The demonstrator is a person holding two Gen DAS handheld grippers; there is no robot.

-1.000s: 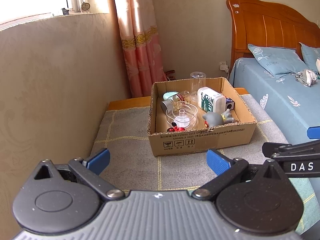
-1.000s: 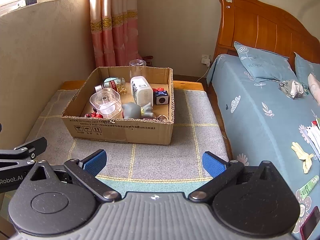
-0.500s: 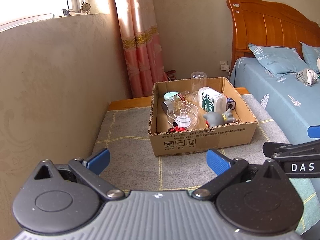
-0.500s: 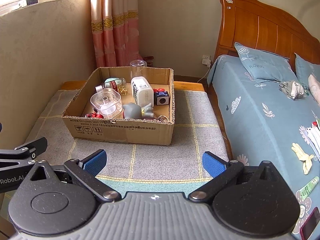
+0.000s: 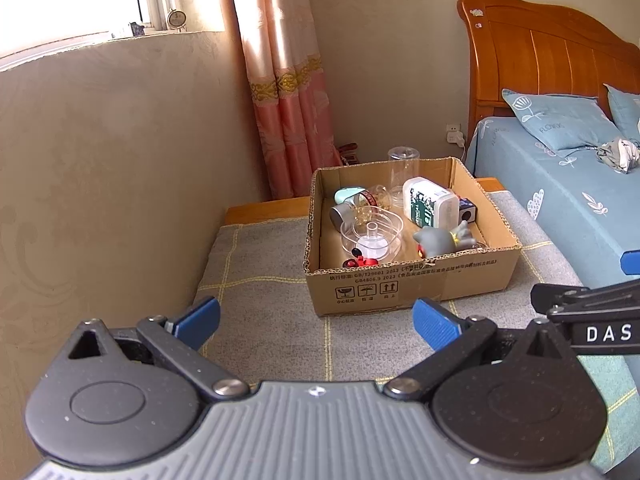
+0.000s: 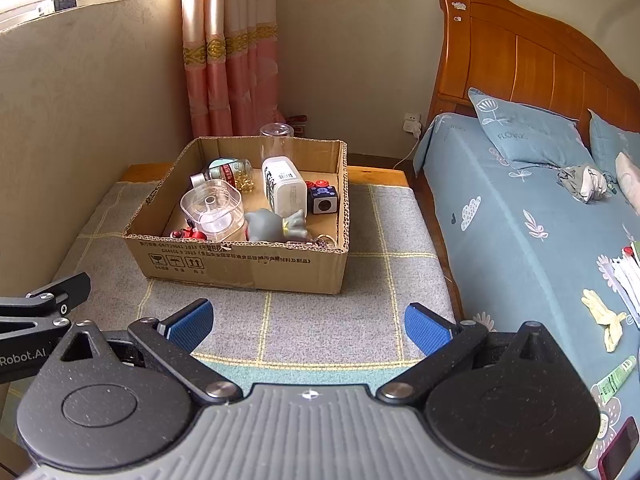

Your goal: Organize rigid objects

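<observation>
An open cardboard box point(image 5: 412, 280) point(image 6: 240, 264) is sitting on a grey checked mat point(image 5: 272, 320) point(image 6: 320, 320), toward the far end of the mat, with its flaps cut away. Inside it, small rigid items are lying jumbled together. A clear plastic container point(image 5: 372, 232) point(image 6: 212, 208) is resting near the front left, with small red pieces point(image 6: 188, 234) just beside it at the front wall. A grey toy figure point(image 5: 440, 240) point(image 6: 276, 224) is lying at the front right. Behind it, a white bottle with a green label point(image 5: 430, 202) point(image 6: 284, 188) is lying on its side, and a dark cube point(image 5: 466, 212) point(image 6: 323, 199) is sitting just to its right. A small glass jar point(image 6: 228, 172) is lying at the far left, and a tall clear cup point(image 5: 403, 176) point(image 6: 277, 140) is standing at the far wall.

Both grippers are hovering over the near end of the mat, well apart from the box. The left gripper point(image 5: 316, 320) is spread wide with nothing between its 2 blue pads point(image 5: 198, 316). The right gripper point(image 6: 308, 324) is likewise wide open and holding nothing.

A pink curtain point(image 5: 288, 92) is hanging in the far corner, and a bed with blue bedding point(image 6: 520, 208) is standing along the right.
</observation>
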